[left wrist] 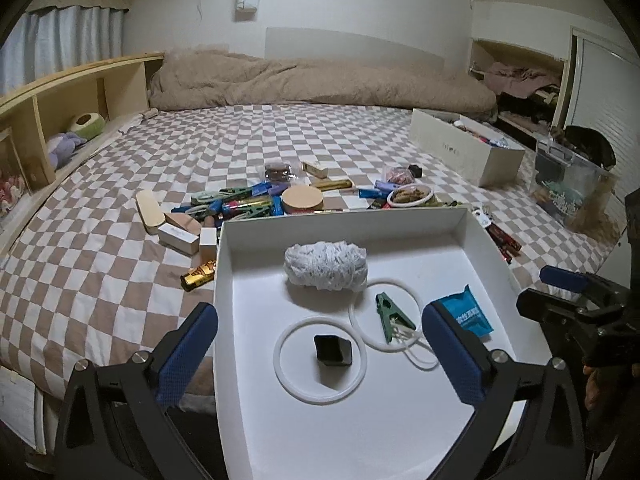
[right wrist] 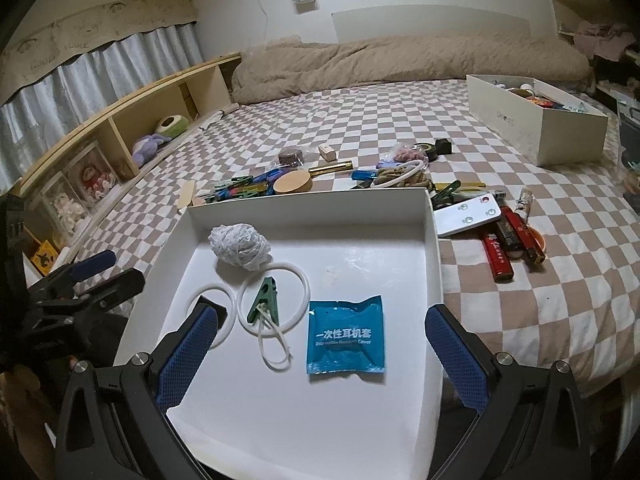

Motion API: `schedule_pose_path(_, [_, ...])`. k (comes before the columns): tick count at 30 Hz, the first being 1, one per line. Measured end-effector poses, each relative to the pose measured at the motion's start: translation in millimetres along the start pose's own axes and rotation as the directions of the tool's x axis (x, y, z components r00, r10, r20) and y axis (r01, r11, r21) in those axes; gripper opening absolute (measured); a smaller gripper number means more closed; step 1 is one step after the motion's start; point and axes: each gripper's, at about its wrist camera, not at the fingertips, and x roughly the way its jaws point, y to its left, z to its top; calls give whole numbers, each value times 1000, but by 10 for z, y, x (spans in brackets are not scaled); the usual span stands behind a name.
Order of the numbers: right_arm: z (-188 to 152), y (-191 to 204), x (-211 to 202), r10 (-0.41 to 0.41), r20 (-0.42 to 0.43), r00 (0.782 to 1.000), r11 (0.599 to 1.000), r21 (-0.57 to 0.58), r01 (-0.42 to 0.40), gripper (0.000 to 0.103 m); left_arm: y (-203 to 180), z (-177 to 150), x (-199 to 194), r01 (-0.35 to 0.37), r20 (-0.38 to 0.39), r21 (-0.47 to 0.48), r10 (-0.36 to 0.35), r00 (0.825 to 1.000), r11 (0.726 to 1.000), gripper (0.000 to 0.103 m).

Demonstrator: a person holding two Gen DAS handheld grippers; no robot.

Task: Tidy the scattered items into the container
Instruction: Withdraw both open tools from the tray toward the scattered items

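Container: your white box (right wrist: 434, 236) sits on the checkered bed (right wrist: 500, 320), right in front of you, with both grippers hovering over its near end.
Left gripper (left wrist: 320, 344): your fingers are spread wide and pinch nothing; below the gap lie a small black cube (left wrist: 333, 351) and a white ring (left wrist: 320, 360).
Right gripper (right wrist: 322, 344): your fingers are spread wide too, empty, with the blue headphone-cover packet (right wrist: 346, 336) lying in the box below the gap.
Already in the box: 6 things as far as the views show, namely the packet, the cube, 2 white rings, a green clothes peg (right wrist: 262, 300) with a white loop, and a wad of white mesh (right wrist: 239, 246).
Left to do, far side: you have a dense pile just beyond the far wall, including a round wooden lid (left wrist: 302, 198), more pegs, a gold tube (left wrist: 334, 184) and small cartons.
Left to do, left side: a gold wrapped item (left wrist: 198, 276) lies just beside the box.
Left to do, right side: a white remote (right wrist: 468, 214) and red lighters (right wrist: 498, 258) lie beside the box.
Progress: judging by the piles, you are early on; most items are still out on the bed.
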Motion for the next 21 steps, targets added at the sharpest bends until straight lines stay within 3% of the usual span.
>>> schedule_pose_path(8, [37,-94,-52,-13,21,1000,1000,12,13,103,47,41,-64,-42,32,-20,42,999,999,103])
schedule_pose_path(21, [69,-605,-190,-116,51,992,988,110,110,103,340,12,-40,-105,45,-56,108,993,993,103])
